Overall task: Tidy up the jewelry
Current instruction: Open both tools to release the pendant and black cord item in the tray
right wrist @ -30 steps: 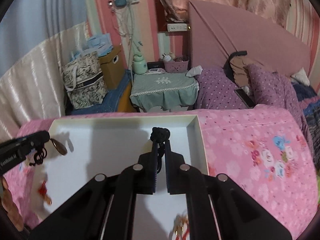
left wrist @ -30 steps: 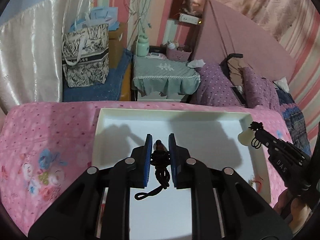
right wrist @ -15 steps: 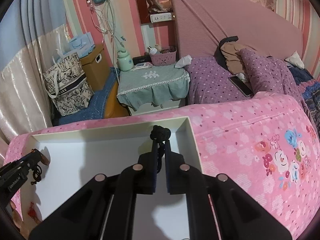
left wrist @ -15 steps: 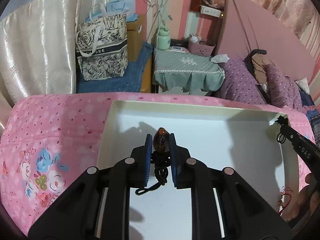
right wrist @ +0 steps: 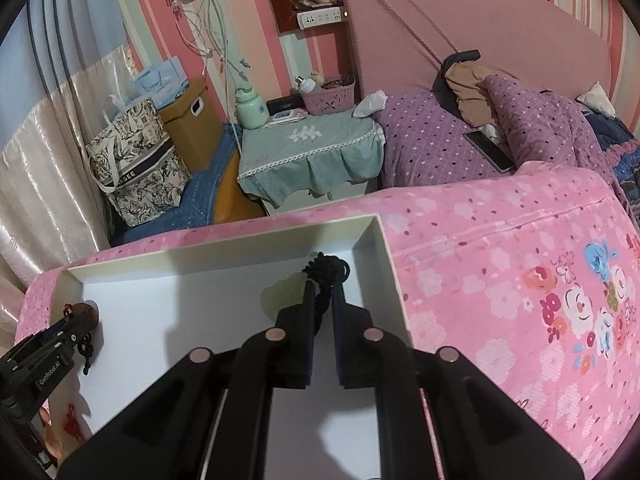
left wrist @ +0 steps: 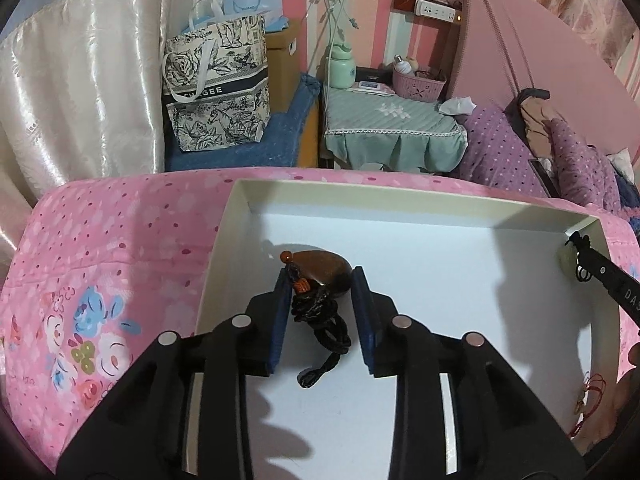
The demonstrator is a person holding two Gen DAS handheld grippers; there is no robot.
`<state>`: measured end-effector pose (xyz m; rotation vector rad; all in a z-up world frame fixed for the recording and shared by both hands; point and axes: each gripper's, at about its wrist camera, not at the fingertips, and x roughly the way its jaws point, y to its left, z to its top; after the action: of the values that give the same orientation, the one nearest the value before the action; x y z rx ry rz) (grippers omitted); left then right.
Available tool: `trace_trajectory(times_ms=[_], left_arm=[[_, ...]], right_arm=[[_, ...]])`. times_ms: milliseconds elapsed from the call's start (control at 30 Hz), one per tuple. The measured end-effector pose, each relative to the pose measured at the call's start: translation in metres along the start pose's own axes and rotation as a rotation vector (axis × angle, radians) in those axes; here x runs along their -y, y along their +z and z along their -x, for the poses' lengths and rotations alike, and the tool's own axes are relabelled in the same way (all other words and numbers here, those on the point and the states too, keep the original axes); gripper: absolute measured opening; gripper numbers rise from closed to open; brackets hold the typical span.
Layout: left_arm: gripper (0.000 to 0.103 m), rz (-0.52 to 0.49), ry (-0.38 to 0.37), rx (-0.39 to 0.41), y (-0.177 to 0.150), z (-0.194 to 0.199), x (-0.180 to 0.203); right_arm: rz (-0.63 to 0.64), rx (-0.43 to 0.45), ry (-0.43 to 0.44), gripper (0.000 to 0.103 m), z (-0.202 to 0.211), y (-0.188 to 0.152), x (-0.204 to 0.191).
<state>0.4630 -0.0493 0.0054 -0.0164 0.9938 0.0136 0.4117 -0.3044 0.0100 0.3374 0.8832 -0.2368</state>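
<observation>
A white shallow box [left wrist: 440, 208] lies on a pink flowered cover. My left gripper [left wrist: 320, 276] is open; a brown pendant [left wrist: 324, 266] with a black cord [left wrist: 320, 320] lies on the box floor between its fingers, near the far left corner. My right gripper [right wrist: 322, 286] is shut on the black cord [right wrist: 326, 270] of a pale green pendant [right wrist: 280, 298], held near the box's far right corner [right wrist: 372, 224]. The right gripper also shows in the left wrist view [left wrist: 580, 258], and the left gripper in the right wrist view [right wrist: 76, 316].
A red-cord trinket [left wrist: 588, 396] lies at the box's right side, also seen in the right wrist view [right wrist: 72, 420]. Behind the pink cover stand a nightstand with green cloth [left wrist: 392, 120], a printed tote bag [left wrist: 216, 88] and a purple bed [right wrist: 460, 136].
My left gripper has opened and the brown pendant now lies on the box floor. Both grippers have moved toward the far side of the box. The right stays shut on its cord.
</observation>
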Motion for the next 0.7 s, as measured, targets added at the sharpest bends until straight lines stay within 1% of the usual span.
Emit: trace_trajectory(times_ms=[33,100,233,300,567,633,667,700], left_arm=[[0.030,-0.001,0.001,0.001,0.000,0.000,0.000],[0.037,-0.003,0.011,-0.009,-0.001,-0.001,0.000],[0.045,0.007,0.018,-0.007,-0.001,-0.001,-0.003],[0.056,0.010,0.020,0.004,-0.001,0.002,-0.003],[0.057,0.003,0.017,0.007,-0.002,0.003,-0.003],[0.059,0.002,0.017,0.014,-0.002,0.005,-0.003],[0.062,0.000,0.017,0.017,-0.002,0.006,-0.002],[0.065,-0.003,0.019,0.022,-0.002,0.008,-0.001]], right_arm=[[0.002,0.002,-0.002,0.009,0.001,0.000,-0.001],[0.004,0.003,-0.003,0.010,0.001,0.000,-0.001],[0.001,0.005,0.009,0.010,0.003,0.000,-0.002],[-0.002,0.003,0.013,0.010,0.003,-0.001,0.000],[-0.006,0.006,0.023,0.010,0.005,-0.001,0.004],[-0.001,0.015,0.024,0.010,0.007,0.000,0.004],[0.004,0.020,0.025,0.010,0.009,0.000,0.003],[0.006,0.024,0.027,0.012,0.011,0.000,0.003]])
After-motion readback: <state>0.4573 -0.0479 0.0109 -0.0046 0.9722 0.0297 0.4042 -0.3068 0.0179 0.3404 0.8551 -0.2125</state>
